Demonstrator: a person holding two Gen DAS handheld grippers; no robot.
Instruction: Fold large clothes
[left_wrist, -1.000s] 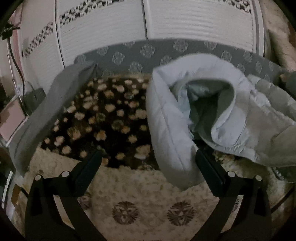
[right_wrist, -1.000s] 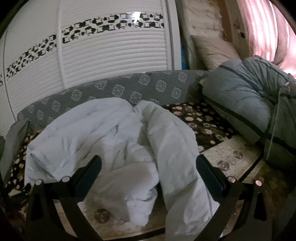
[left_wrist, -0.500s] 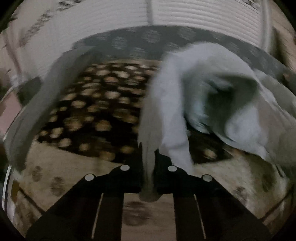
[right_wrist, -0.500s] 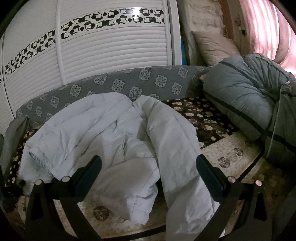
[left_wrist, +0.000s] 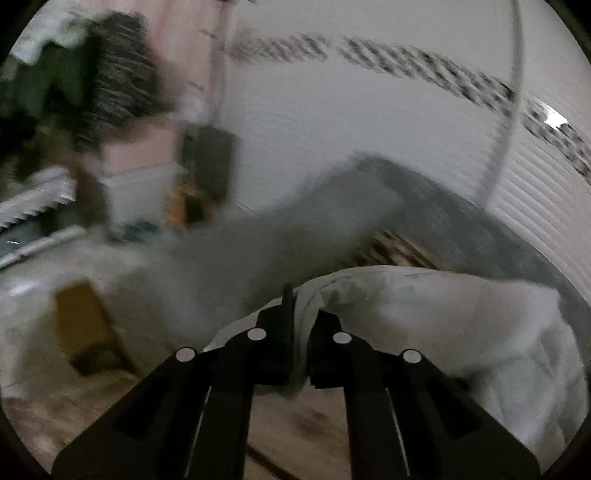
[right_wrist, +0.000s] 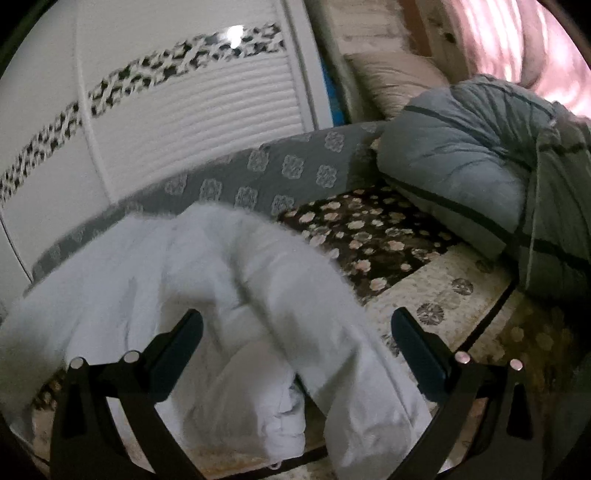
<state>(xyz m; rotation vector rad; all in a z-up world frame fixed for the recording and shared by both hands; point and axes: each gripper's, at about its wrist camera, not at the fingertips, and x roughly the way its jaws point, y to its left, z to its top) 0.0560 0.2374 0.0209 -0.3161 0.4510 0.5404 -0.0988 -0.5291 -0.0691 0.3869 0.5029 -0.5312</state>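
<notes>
The left gripper (left_wrist: 300, 332) is clamped tight on a fold of the pale padded jacket (left_wrist: 443, 317), a thin pinch of white cloth squeezed between the jaws. The right gripper (right_wrist: 297, 343) hangs wide open over the same jacket (right_wrist: 229, 288), nothing between its fingers.

The jacket lies heaped on the bed (right_wrist: 436, 280), toward the near edge, one long sleeve or panel spilling over that edge below the right gripper. Behind it, the dark flowered blanket (right_wrist: 369, 229) and a grey quilted bolster (right_wrist: 450, 173) toward the far right corner.

How will it handle? Puffy, soft and light for its bulk, I'd say, and probably a slick shell. It'll slump and slide rather than hold a crease, so a hem or seam edge is the place to grip, not the fat padding.

The right view gives the whole garment's lie; the left view is badly blurred but alone shows the pinch itself, plus smeared clutter to the left of the white slatted wardrobe (left_wrist: 406, 122).
</notes>
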